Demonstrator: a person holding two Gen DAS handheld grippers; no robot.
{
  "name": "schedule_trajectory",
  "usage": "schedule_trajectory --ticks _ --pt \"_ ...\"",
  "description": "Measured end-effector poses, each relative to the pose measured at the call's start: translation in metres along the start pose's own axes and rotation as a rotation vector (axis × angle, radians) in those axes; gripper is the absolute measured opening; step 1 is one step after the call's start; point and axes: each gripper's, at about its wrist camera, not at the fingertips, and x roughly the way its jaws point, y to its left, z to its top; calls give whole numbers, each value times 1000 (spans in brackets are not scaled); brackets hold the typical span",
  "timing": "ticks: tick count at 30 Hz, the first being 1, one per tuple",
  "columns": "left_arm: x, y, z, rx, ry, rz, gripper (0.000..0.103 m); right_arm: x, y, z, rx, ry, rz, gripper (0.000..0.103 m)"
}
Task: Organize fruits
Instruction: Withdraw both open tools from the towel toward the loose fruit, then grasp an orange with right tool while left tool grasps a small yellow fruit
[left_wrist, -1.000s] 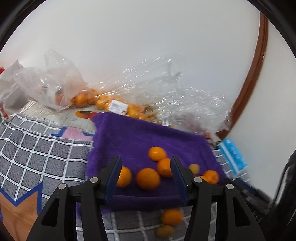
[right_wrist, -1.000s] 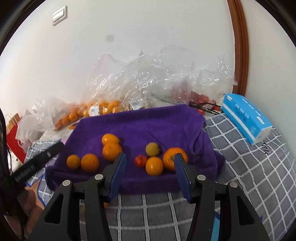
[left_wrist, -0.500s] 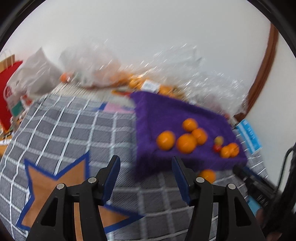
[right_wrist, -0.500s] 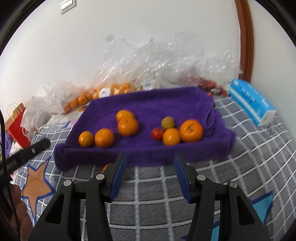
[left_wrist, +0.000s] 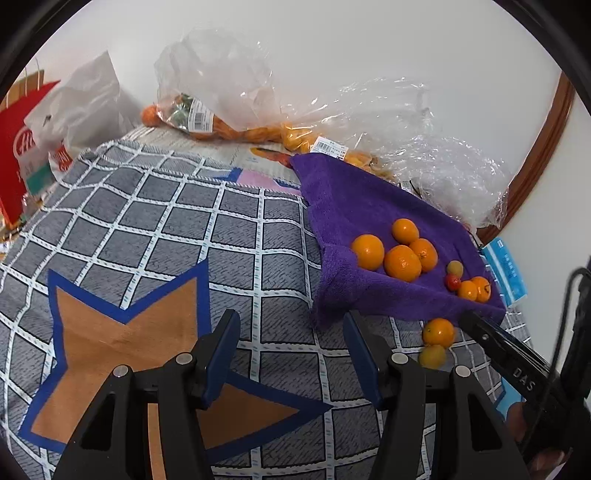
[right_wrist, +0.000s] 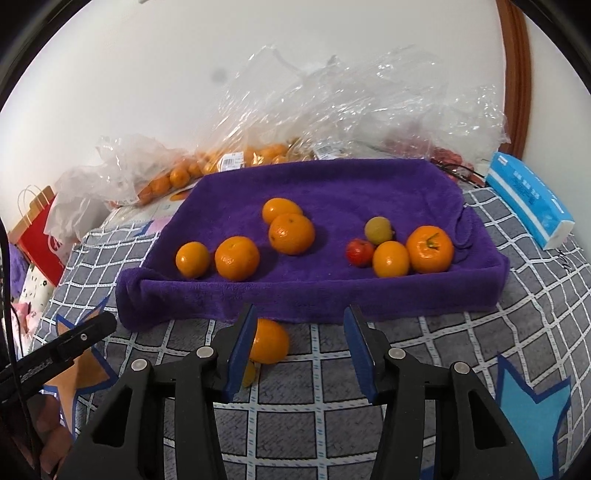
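Both views now sit back from the purple fleece towel (right_wrist: 332, 184); each hand-held gripper, left (left_wrist: 291, 354) and right (right_wrist: 299, 347), stays unclenched and empty, with a fallen orange mandarin (right_wrist: 269, 341) awaiting pickup.

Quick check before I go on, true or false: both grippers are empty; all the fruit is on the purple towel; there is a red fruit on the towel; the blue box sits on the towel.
1. Both grippers are empty: true; left gripper and right gripper hold nothing.
2. All fruit is on the purple towel: false; an orange and a small yellow fruit lie on the checked cloth.
3. A red fruit is on the towel: true.
4. The blue box sits on the towel: false; it lies beside it.
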Motion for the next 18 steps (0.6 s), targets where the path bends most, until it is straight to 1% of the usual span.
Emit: schedule_trajectory --ticks 4,12,17,18 --pt "0 -2 -1 8 8 -7 56 13 2 0 10 36 15 50" --pt "5 5 1 -29 42 -34 56 25 13 2 3 48 44 50" --pt "7 6 1 -38 47 -28 56 32 19 3 0 70 72 50" --pt "7 6 1 -37 46 -26 56 32 19 3 -1 67 76 45"
